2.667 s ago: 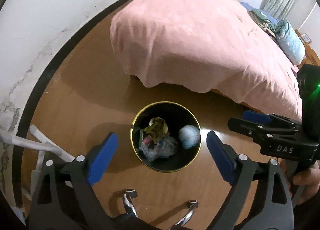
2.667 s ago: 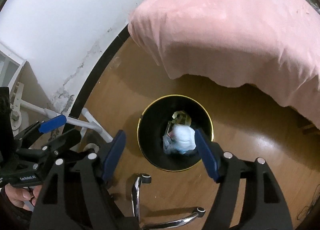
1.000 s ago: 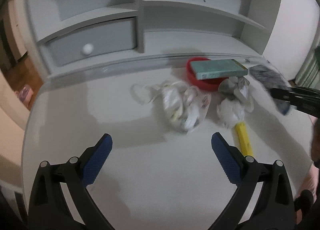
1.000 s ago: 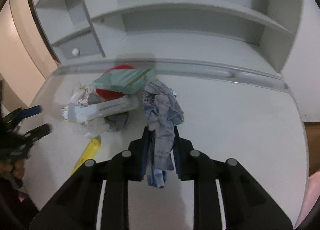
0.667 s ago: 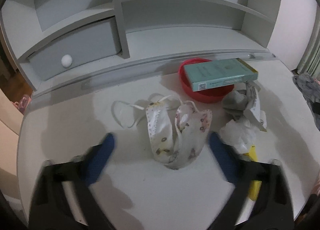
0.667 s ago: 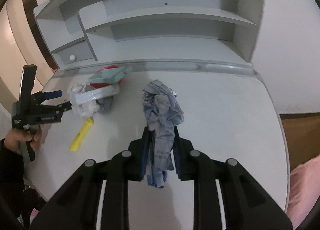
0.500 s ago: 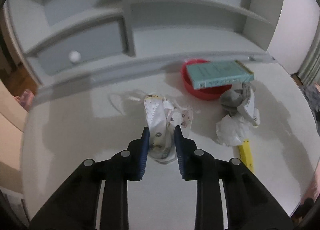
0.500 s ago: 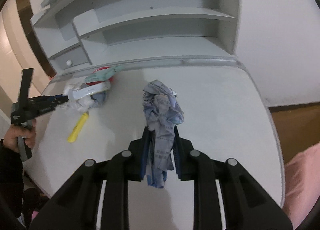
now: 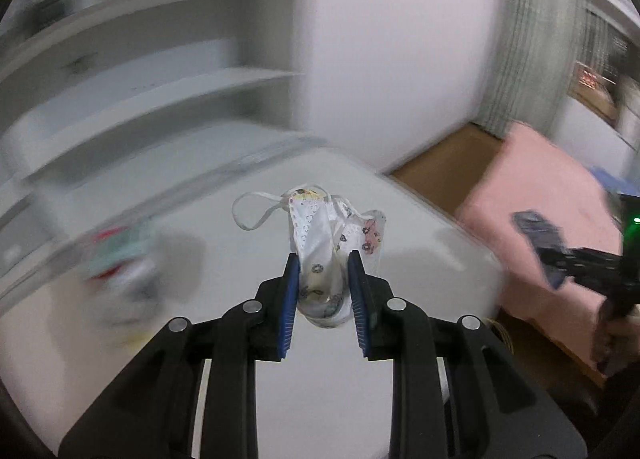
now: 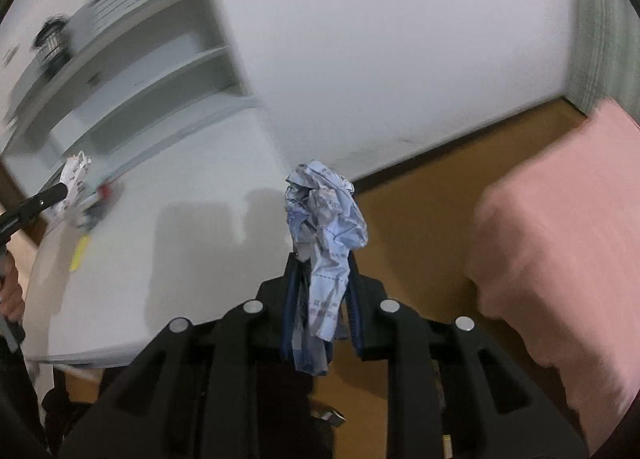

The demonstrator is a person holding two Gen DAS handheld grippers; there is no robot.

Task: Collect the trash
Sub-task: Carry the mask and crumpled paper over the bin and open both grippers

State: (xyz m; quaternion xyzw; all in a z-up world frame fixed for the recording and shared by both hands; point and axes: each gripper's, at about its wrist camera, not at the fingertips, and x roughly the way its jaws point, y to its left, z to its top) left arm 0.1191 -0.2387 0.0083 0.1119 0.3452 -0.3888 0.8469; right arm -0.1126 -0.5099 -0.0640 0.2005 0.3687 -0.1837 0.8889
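Carrying two pieces of trash away from the desk (image 9: 420,259), one in each tool.

The left tool (image 9: 322,291) is clenched on a printed face mask (image 9: 332,243), lifted above the desk with its ear loop dangling free. The right tool (image 10: 320,291) pinches a crumpled paper (image 10: 324,215) past the desk's edge, over the floor beside the bed (image 10: 560,219). The views are blurred, suggesting a fast swing; the loose loop could snag, or the thinly pinched paper could slip onto the floor.
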